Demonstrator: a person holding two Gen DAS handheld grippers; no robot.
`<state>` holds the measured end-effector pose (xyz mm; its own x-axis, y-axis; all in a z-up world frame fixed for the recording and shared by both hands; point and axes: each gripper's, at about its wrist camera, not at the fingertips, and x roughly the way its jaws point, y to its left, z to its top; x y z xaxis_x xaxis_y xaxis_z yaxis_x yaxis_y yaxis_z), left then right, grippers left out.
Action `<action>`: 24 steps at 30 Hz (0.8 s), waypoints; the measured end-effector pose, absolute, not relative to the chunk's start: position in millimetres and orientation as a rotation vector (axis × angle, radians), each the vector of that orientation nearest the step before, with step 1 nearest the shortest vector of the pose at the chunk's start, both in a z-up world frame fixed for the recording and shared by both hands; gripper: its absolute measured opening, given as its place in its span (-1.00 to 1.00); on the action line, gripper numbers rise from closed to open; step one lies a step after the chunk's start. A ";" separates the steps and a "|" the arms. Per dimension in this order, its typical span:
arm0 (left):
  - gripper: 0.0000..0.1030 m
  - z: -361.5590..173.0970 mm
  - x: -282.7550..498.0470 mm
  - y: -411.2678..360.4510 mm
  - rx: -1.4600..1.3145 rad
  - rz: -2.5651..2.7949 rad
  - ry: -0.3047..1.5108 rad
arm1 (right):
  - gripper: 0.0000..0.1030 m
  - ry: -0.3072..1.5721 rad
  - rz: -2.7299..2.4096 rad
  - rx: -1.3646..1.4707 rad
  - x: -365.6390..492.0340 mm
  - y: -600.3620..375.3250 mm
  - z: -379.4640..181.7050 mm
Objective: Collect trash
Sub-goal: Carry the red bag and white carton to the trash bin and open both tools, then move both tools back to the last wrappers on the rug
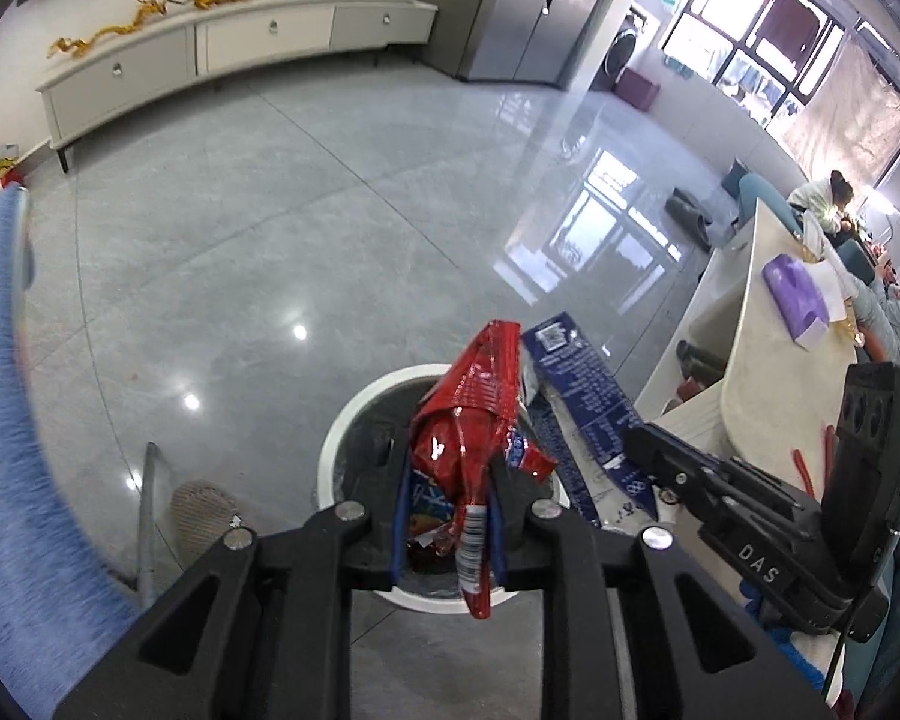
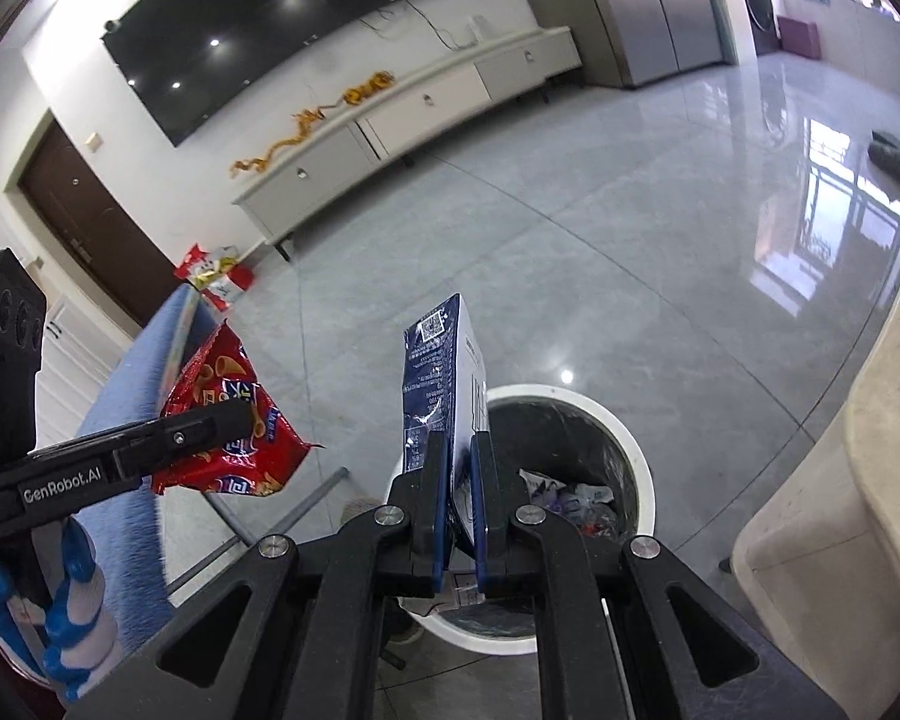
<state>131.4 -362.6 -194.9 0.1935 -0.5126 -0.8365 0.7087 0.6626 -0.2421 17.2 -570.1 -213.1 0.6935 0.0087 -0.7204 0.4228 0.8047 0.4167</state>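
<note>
Though wrapper hides bin interior (contents indistinct).

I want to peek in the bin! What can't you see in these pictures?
- Bin bottom, left view: red snack bag and left gripper cover it.
- Bin's near side, right view: blue carton and right gripper hide it.
- Carton's small print, both views: too tiny.
- Blue chair, left view: blurred, cut off.

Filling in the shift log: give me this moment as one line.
left claw: shut on red snack bag | right claw: shut on blue carton | both over white bin | nothing dropped yet
</note>
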 end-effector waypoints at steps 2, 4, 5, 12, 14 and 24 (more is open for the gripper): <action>-0.45 -205.7 136.3 -372.1 0.217 -0.866 1.090 | -0.79 0.797 -0.264 0.607 20.6 -571.7 -223.1; -0.42 -216.1 140.7 -376.2 0.210 -0.873 1.119 | -0.57 0.814 -0.282 0.610 23.7 -573.3 -233.1; -0.41 -219.4 140.7 -378.2 0.207 -0.874 1.128 | -0.47 0.822 -0.295 0.617 24.7 -575.1 -237.9; -0.23 -227.6 137.8 -373.4 0.193 -0.873 1.143 | -0.30 0.843 -0.325 0.593 15.7 -569.4 -245.8; -0.23 -220.0 134.2 -370.4 0.196 -0.866 1.119 | -0.22 0.835 -0.335 0.584 11.2 -567.7 -241.8; -0.23 -153.9 104.0 -327.8 0.226 -0.762 0.883 | 0.00 0.760 -0.379 0.528 -14.0 -552.4 -196.5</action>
